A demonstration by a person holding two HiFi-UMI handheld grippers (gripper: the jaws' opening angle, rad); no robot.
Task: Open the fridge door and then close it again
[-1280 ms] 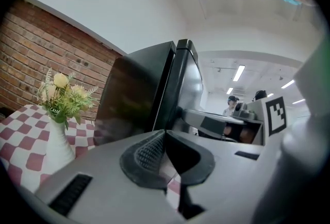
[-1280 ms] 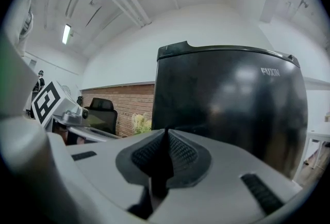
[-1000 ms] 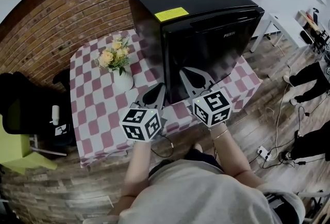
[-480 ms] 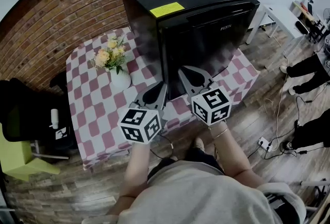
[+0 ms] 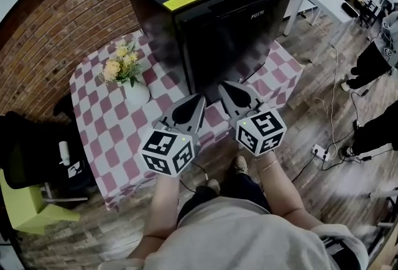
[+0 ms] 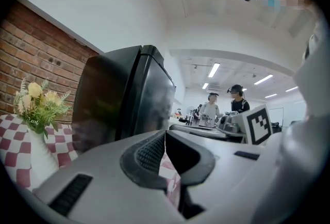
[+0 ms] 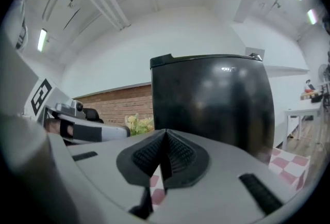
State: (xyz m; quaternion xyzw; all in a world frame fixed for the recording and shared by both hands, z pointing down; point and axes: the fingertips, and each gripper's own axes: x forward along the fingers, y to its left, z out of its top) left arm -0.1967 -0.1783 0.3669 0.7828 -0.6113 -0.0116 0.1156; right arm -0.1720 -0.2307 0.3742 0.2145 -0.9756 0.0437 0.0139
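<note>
A black mini fridge (image 5: 211, 20) stands on a table with a red-and-white checked cloth (image 5: 112, 132), its door shut. In the head view both grippers hang side by side just in front of the door's lower edge, touching nothing. My left gripper (image 5: 199, 99) is shut and empty, its ribbed pads together (image 6: 165, 133); the fridge (image 6: 124, 99) rises ahead of it to the left. My right gripper (image 5: 222, 86) is also shut and empty (image 7: 165, 132), and the fridge door (image 7: 211, 99) fills its view straight ahead.
A white vase of yellow flowers (image 5: 132, 89) stands on the table left of the fridge. A brick wall (image 5: 43, 45) runs behind. A black and green chair (image 5: 25, 157) is at the left. Cables and a power strip (image 5: 318, 152) lie on the wooden floor, with people (image 6: 221, 107) beyond.
Both grippers have drawn back a little from the fridge front, staying shut. The fridge has slid up and left in the head view.
</note>
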